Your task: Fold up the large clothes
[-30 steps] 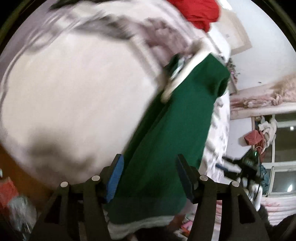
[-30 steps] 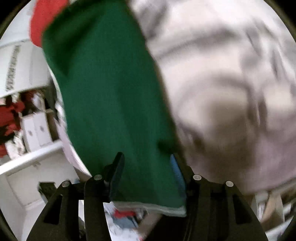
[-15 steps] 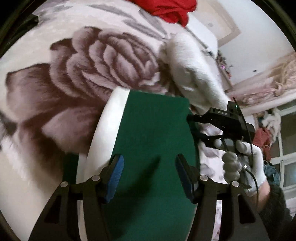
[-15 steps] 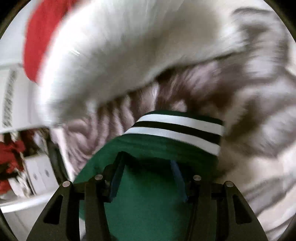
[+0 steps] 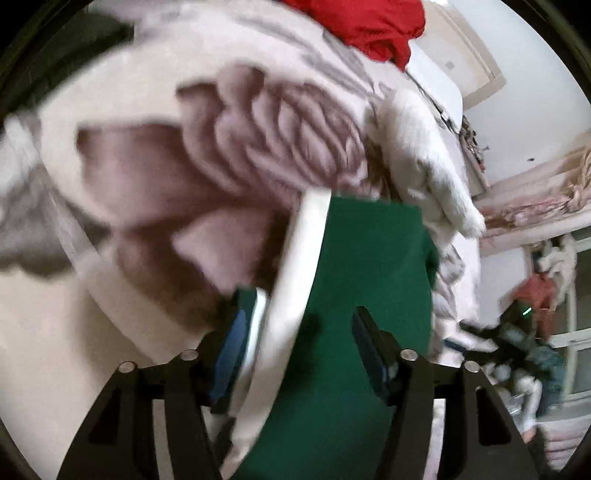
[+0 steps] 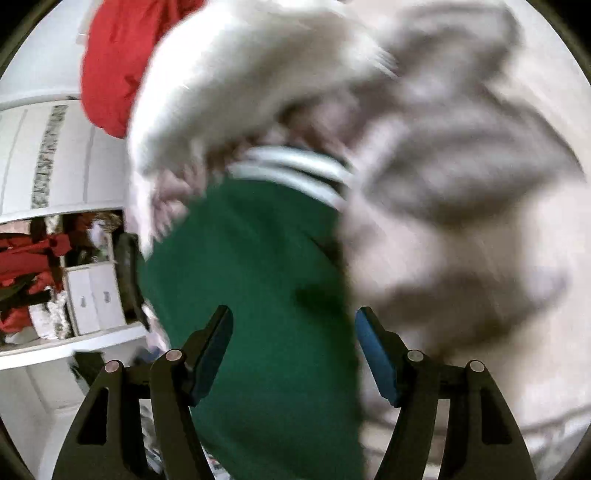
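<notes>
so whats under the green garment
The green garment lies on a pale blanket with a big rose print, which shows around its edges. Whatever the blanket covers, and anything directly beneath the garment, stays hidden.

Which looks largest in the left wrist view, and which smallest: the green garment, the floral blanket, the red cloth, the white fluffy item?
As they look in this view only:
1. floral blanket
2. green garment, though it is nearest the camera
3 and 4. red cloth and white fluffy item: too alike to rank; the frame edge cuts the red cloth.
</notes>
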